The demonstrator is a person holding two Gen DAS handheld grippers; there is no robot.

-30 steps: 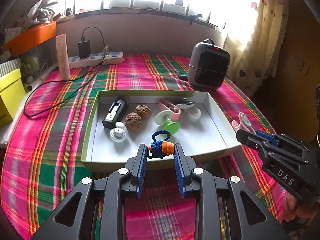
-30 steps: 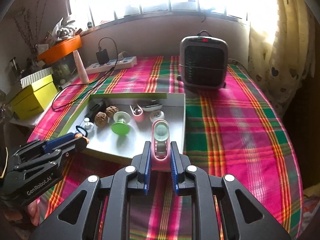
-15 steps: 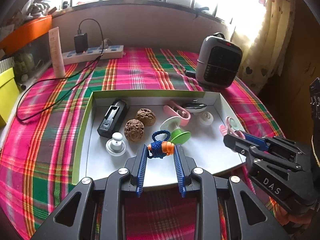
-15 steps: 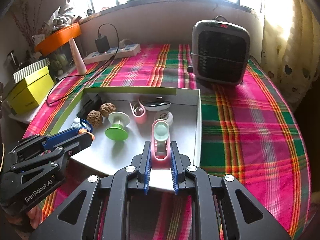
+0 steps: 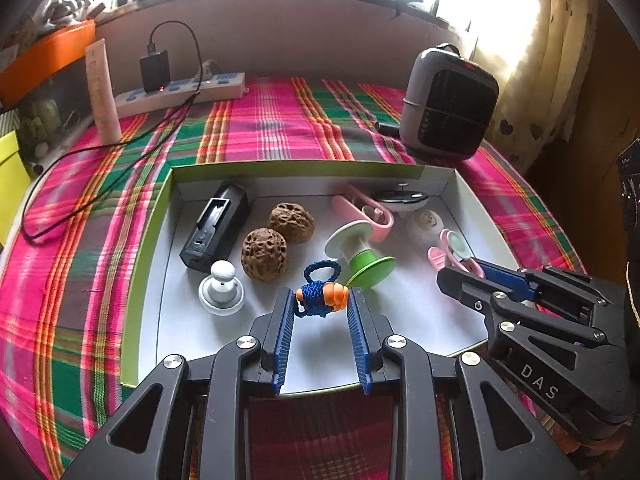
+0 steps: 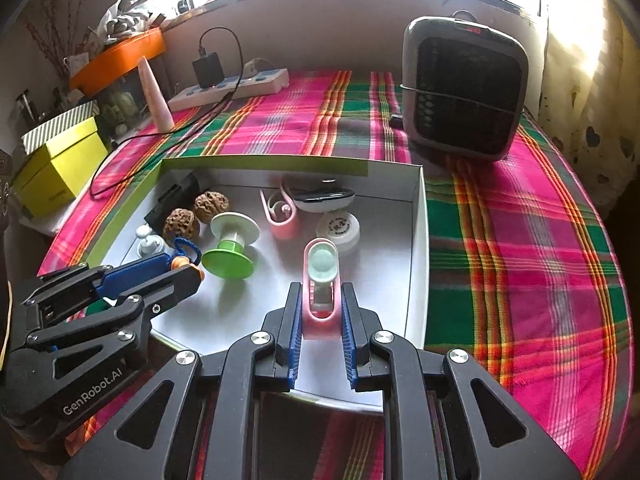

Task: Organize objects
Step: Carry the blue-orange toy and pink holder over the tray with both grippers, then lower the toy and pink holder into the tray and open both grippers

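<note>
Knotted toy: blue braided cord charm with an orange ribbed bead (image 5: 320,295), pinched between the blue-padded fingers of the left gripper (image 5: 321,302), above the near middle of the tray.
Pink clip: pink plastic holder with a pale green round disc (image 6: 322,280), clamped between the fingers of the right gripper (image 6: 320,308), over the near right part of the tray.
Tray: shallow white cardboard box with a lime-green rim (image 5: 148,236), lying on the tabletop covered by a pink, green and orange plaid cloth (image 5: 280,120).
Left side of tray: black rectangular battery charger (image 5: 216,228) at the far left, white round knob (image 5: 221,288) near it.
Middle of tray: two brown wrinkled walnuts (image 5: 276,240) side by side, green and white plastic spool (image 5: 358,252) lying tilted just to their right.
Far right of tray: second pink clip (image 5: 366,212), dark oval gadget with a light rim (image 5: 402,200) behind it, white round cap (image 5: 426,222) to the right.
Beyond the tray: grey portable heater with a dark grille (image 6: 464,88) at the far right, white power strip with a black plugged charger (image 5: 180,88) at the far left.
Left edge: yellow-green box (image 6: 56,164), beside the tabletop.
</note>
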